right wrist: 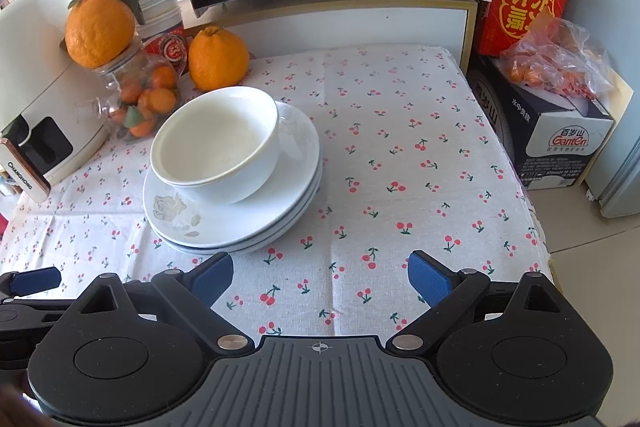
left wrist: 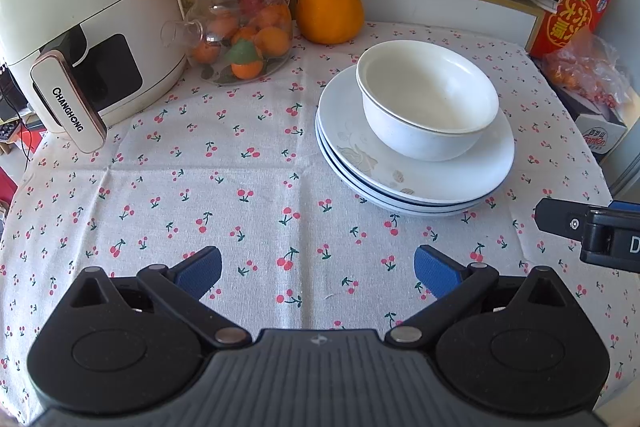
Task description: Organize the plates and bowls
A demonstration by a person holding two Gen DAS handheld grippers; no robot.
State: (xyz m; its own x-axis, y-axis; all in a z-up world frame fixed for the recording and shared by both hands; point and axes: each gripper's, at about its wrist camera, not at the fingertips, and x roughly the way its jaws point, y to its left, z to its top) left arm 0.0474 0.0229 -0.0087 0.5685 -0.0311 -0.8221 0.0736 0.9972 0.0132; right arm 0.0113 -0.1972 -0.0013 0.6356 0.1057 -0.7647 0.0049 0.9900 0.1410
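Right wrist: tablecloth [right wrist: 400,155] beside plates [right wrist: 240,227]

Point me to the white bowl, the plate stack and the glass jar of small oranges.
White ceramic bowl [left wrist: 428,87]: left wrist view, inner wall.
Stack of white plates [left wrist: 360,155]: left wrist view, top plate's bare rim.
Clear glass jar of small oranges [right wrist: 140,91]: right wrist view, side wall.

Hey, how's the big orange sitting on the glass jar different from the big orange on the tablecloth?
The orange on the jar is perched on the mouth of the glass jar; the orange on the tablecloth rests on the cloth behind the white bowl. The jar one has dark green leaves at its stem; the other shows only a small stem nub. Both are large, bumpy-skinned and bright orange.
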